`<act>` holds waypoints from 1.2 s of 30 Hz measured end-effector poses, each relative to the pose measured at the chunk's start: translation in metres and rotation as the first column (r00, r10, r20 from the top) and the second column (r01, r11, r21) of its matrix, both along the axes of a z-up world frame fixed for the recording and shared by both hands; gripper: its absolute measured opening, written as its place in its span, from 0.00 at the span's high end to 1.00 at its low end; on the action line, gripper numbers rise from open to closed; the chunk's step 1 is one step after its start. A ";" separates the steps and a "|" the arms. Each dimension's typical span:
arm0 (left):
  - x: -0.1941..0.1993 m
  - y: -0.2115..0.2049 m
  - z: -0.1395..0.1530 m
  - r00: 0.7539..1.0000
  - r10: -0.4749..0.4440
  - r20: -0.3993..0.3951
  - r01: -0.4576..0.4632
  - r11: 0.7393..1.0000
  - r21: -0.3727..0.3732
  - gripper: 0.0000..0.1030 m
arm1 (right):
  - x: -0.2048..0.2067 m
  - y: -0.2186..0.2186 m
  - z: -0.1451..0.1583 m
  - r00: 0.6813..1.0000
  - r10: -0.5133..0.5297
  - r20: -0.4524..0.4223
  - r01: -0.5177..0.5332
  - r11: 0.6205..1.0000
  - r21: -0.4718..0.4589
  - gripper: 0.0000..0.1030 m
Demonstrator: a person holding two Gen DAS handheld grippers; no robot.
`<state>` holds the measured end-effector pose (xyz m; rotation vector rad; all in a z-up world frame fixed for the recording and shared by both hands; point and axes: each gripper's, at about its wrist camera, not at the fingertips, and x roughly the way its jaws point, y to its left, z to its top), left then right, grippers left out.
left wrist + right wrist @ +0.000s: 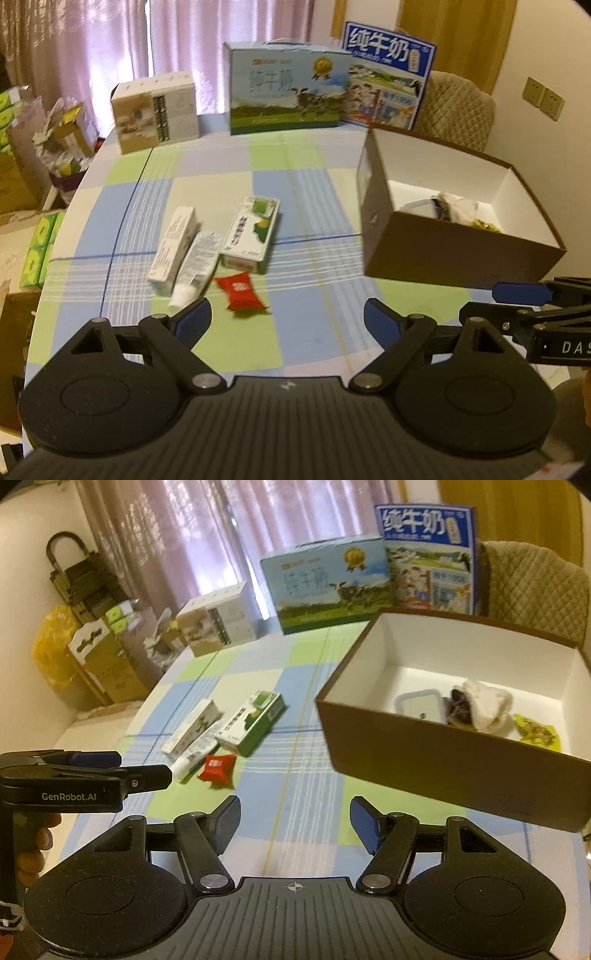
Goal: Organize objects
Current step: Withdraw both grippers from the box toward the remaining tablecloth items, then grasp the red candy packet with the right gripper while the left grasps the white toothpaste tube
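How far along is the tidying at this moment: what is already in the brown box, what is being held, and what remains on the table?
Done: the brown cardboard box already holds a clear plastic container, a white cloth bundle and a yellow packet. In hand: nothing; left gripper and right gripper both have open, empty jaws. Left on the checked tablecloth: red sachet, white tube, white carton, green-and-white milk carton.

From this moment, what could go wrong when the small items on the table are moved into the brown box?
1. The red packet, white tube, long white carton and green-and-white carton lie close together, so open jaws closing on one may push a neighbour.
2. The brown box has tall walls; a carried item may strike its rim.
3. The left gripper and right gripper are close and may collide.
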<state>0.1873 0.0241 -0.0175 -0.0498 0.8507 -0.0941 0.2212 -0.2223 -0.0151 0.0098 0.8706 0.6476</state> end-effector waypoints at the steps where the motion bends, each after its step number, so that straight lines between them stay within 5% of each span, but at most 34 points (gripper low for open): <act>1: -0.001 0.004 -0.002 1.000 0.006 -0.005 -0.006 1.000 -0.002 0.15 | 0.001 0.005 -0.003 1.000 0.008 -0.005 -0.008 1.000 -0.005 0.38; 12: 0.010 0.053 -0.023 0.994 0.103 -0.028 -0.102 0.994 0.028 0.15 | 0.017 0.059 -0.022 0.995 0.093 -0.022 -0.094 0.995 -0.039 0.38; 25: 0.038 0.081 -0.046 0.994 0.097 -0.041 -0.093 0.992 0.085 0.15 | 0.043 0.128 -0.047 0.982 0.188 -0.024 -0.188 0.982 -0.027 0.39; 36: 0.054 0.111 -0.077 0.987 0.141 -0.083 -0.136 0.989 0.066 0.20 | 0.061 0.168 -0.095 0.971 0.231 -0.058 -0.234 0.972 -0.038 0.60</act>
